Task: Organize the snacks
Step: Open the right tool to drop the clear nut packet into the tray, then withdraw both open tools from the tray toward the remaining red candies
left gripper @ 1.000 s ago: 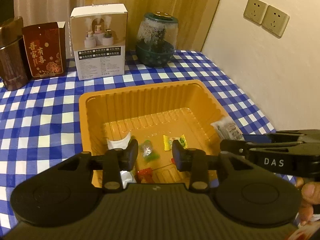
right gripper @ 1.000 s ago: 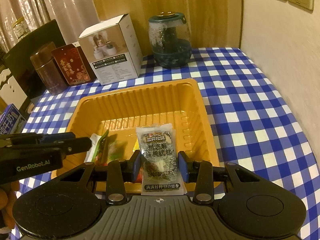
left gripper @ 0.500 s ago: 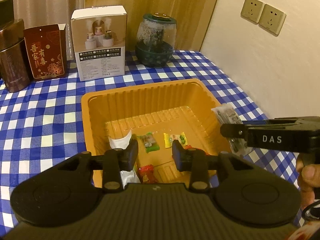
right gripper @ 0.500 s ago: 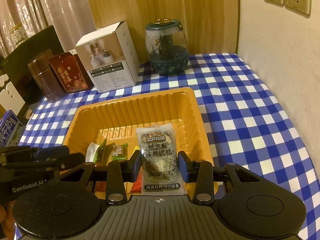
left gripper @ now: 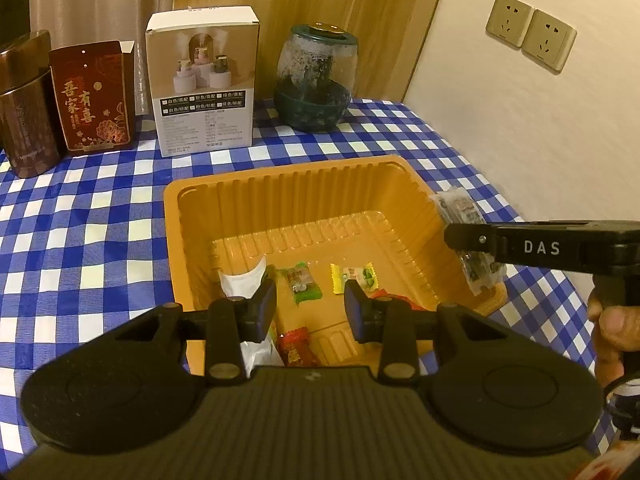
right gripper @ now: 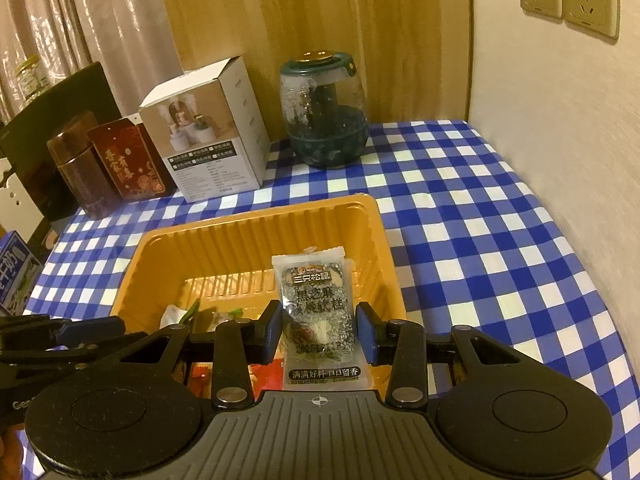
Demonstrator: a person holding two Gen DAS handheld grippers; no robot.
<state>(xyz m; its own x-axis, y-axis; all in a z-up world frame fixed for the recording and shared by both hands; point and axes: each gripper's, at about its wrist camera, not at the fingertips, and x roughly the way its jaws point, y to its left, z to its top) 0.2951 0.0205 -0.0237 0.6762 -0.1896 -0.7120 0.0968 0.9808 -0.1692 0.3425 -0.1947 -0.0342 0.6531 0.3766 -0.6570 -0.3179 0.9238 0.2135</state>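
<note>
Orange tray in the middle of both views already has a few small candies lying on its floor, but the dark snack packet is not in yet, so I think the job is only partly done. Near the bottom middle of its own view, the right gripper pinches that packet above the tray's near right corner, tilted down. At the lower middle of its view, the left gripper hangs over the near edge with fingers a little apart, holding nothing.
</note>
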